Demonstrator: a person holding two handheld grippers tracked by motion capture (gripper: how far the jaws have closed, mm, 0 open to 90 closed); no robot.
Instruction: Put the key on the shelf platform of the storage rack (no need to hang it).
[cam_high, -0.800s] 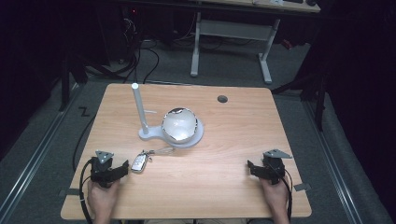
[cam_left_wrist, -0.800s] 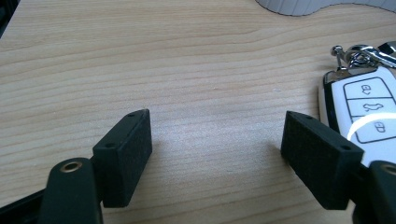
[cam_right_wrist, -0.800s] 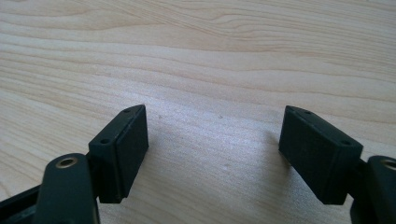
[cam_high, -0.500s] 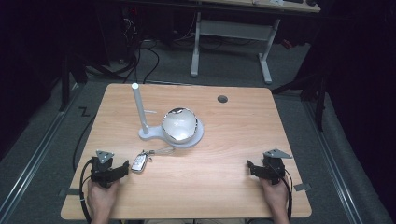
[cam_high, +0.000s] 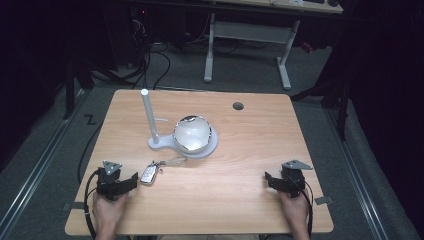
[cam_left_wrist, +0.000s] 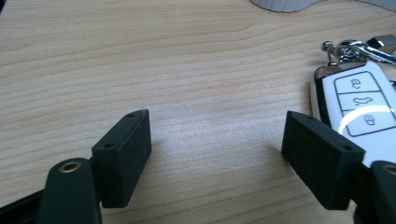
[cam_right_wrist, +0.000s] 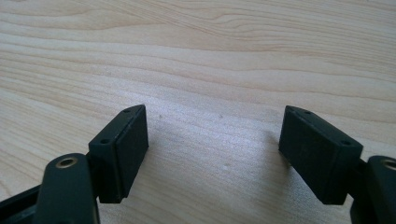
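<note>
Car key (cam_high: 148, 174) lay on the desk (cam_high: 240, 145) just beside the left hand-held gripper (cam_high: 131, 182), within easy reach; both the left and the right hand-held gripper (cam_high: 270, 180) were spread, empty.

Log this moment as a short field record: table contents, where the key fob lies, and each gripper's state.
surface: wooden table
stand: white base with upright post and a shiny globe, mid-table
key fob: white key fob with a metal ring, flat on the table beside the left gripper's jaw, not between the jaws
left gripper: left gripper open, empty
right gripper: right gripper open, empty, over bare wood
table hole: dark grommet near far edge
</note>
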